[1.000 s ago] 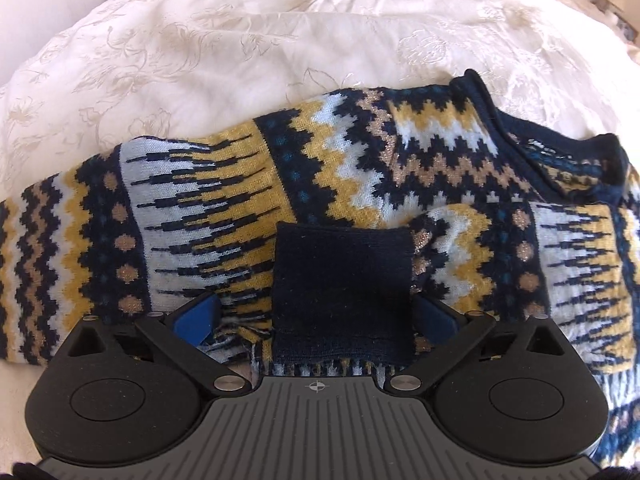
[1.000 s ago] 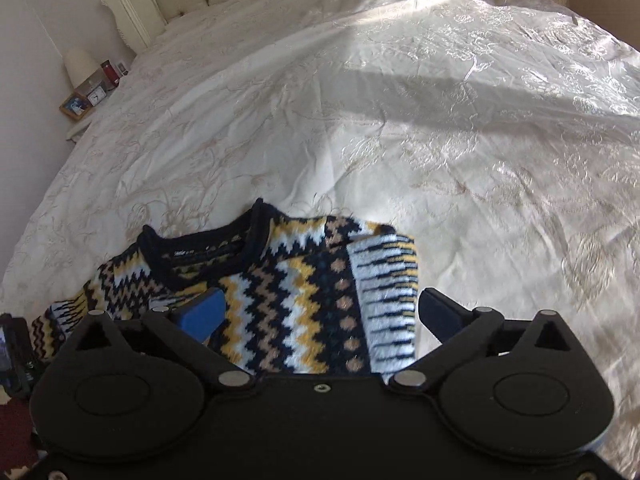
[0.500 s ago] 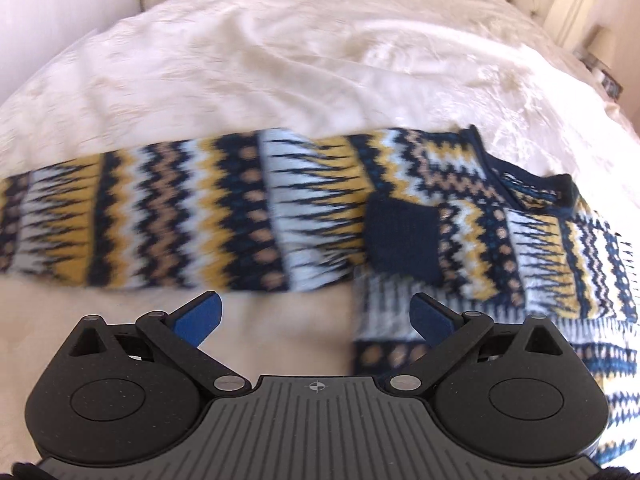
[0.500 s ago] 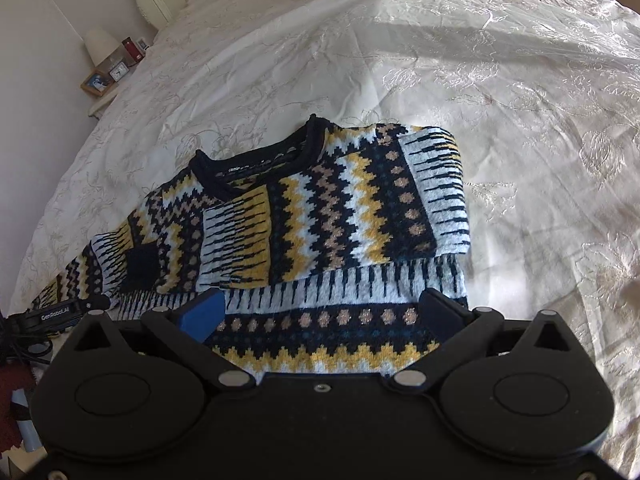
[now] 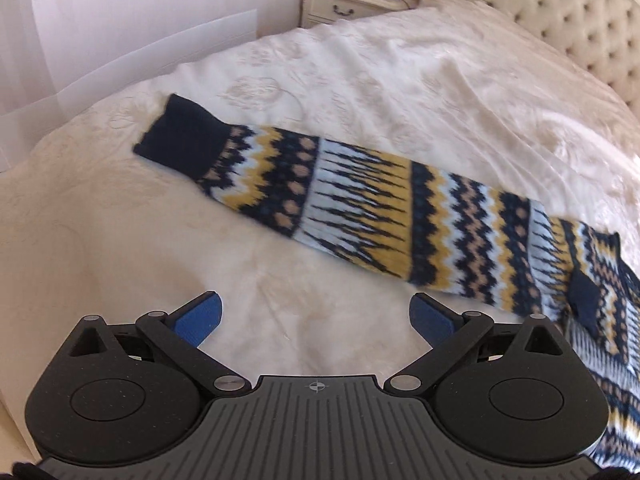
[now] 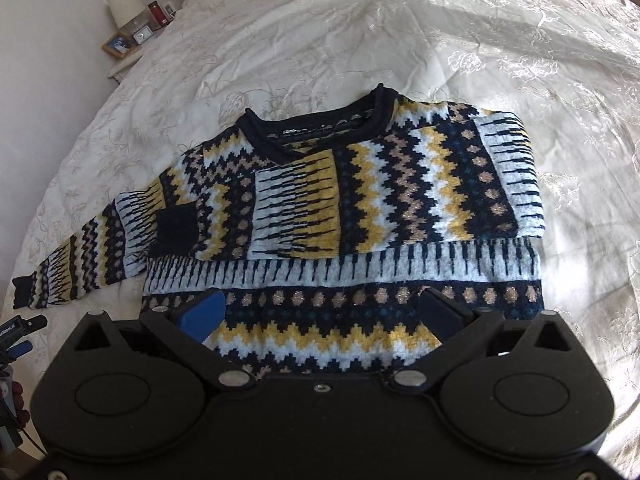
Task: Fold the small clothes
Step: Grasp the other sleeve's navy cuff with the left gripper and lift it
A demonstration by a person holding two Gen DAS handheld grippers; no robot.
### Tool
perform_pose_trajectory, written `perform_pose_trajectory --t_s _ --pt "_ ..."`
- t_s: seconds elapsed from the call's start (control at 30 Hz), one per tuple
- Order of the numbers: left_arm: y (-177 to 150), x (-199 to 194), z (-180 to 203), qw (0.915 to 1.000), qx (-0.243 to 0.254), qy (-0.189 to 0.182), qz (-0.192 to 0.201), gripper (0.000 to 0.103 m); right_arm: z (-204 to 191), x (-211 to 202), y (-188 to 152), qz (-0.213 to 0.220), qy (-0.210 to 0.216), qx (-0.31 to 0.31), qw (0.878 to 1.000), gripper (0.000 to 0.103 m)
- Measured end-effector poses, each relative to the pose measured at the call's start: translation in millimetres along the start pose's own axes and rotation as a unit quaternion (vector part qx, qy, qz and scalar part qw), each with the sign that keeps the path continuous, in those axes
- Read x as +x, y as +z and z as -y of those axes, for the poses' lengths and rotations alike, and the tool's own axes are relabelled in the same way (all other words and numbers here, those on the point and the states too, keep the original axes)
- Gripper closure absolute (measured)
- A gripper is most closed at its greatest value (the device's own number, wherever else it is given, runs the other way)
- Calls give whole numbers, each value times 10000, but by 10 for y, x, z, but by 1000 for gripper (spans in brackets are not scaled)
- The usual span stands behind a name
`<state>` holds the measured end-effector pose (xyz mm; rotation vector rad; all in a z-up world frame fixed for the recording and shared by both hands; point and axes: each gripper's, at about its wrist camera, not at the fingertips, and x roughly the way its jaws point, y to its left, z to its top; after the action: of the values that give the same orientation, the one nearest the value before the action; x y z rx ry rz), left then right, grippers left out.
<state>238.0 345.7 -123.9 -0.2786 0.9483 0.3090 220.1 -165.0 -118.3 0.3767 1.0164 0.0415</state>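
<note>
Jaws wide above sweater (image 6: pixel 360 216), nothing gripped

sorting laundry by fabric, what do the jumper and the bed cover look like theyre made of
Jumper: a thick knit, likely wool or acrylic; fuzzy surface, zigzag stitch pattern, ribbed navy cuff.
Bed cover: a thin woven cloth with slight sheen, perhaps satin or a polyester blend; raised floral stitching, fine creases.

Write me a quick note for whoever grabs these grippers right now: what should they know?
Left gripper: open, empty, above bare bedspread.
Right gripper: open, empty, over the sweater hem.
Sweater lies on the bed, collar away from the right gripper.
Done: one sleeve is folded across the chest, its cuff on the body.
Left: the other sleeve lies stretched out flat; fold it in, then fold the body.
</note>
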Motion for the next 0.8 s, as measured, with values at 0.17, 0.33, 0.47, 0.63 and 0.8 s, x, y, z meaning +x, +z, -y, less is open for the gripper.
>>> perform_pose_trajectory --t_s 0.17,0.33,0.47,0.63,0.8 --pt "327 165 -328 9992 -302 139 214 2 -200 32 51 3 32 -71 10000 1" --pt "570 411 -486 9985 -460 134 249 2 -362 77 66 -52 10 -111 9999 1" --pt "662 649 -566 9974 -705 94 111 2 -452 116 68 -113 -41 -174 9998 1" --pt "695 794 -620 9965 -826 30 87 3 -504 182 75 -205 -76 -220 9995 1" --pt "728 790 -628 9943 -969 446 4 58 -553 229 88 -268 -35 -279 9992 1"
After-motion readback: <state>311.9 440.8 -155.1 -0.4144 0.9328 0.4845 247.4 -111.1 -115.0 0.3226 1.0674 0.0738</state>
